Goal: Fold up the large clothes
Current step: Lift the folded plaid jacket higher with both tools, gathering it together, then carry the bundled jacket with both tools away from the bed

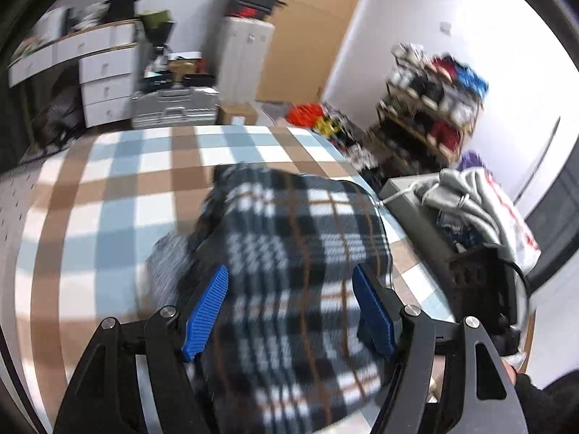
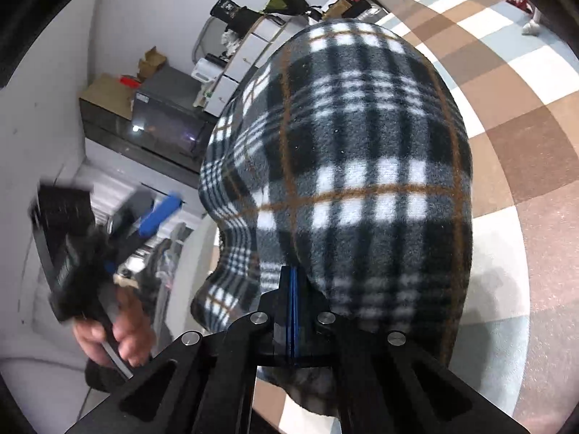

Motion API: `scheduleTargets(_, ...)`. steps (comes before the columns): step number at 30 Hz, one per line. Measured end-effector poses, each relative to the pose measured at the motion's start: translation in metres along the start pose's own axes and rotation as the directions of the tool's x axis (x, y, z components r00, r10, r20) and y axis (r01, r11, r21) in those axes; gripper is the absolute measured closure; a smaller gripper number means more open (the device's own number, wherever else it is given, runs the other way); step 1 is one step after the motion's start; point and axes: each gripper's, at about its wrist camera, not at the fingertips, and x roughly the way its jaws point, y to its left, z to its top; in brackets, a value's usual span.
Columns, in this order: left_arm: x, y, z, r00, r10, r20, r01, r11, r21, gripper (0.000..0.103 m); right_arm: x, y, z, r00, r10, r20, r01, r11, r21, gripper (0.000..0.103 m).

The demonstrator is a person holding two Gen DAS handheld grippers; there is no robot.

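The left gripper (image 1: 289,311) hovers over the plaid fleece garment (image 1: 300,253), its blue pads (image 1: 206,311) spread wide apart with the cloth passing between them untouched, as far as the blurred left wrist view shows. The garment lies bunched on the checked bedspread (image 1: 108,199), near the bed's right edge, beside a grey box heaped with other clothes (image 1: 477,195). To the right, the right gripper (image 2: 292,311) has its fingers pressed together on a fold of the same fleece, which drapes away from the pinch in a rounded hump above the bedspread (image 2: 524,144). The fabric looks thick, soft and limp, probably light but bulky; it should sag rather than hold a crease. The free gripper would do best to take a hem or corner, well apart from the held fold.
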Motion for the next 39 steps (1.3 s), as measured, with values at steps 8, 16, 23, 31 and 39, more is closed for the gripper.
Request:
scheduleTargets(8,0.090,0.026,0.017,0.967,0.036,-0.252,-0.049,0.998,-0.046,0.035,0.000,0.002,-0.001,1.000,-0.006,-0.022,0.005,0.999,-0.044,0.103)
scheduleTargets(16,0.083,0.030,0.022,0.958,0.003,-0.288,-0.027,0.997,-0.079,0.035,-0.002,0.005,-0.008,0.999,0.007,-0.042,-0.009,0.999,-0.053,0.103)
scheduleTargets(23,0.047,0.001,0.016,0.965,-0.026,-0.260,0.020,0.999,-0.026,0.035,-0.002,-0.005,0.001,0.999,0.032,-0.037,-0.033,0.999,-0.029,0.103)
scheduleTargets(31,0.095,0.023,-0.025,0.932,0.051,-0.359,-0.071,0.997,-0.041,0.032,-0.004,0.000,-0.005,1.000,-0.004,-0.024,0.002,0.998,-0.070,0.103)
scheduleTargets(39,0.057,0.023,-0.013,0.927,0.089,-0.364,-0.126,0.989,-0.079,0.032,-0.026,0.004,-0.004,0.997,0.079,0.025,-0.077,0.996,-0.052,0.075)
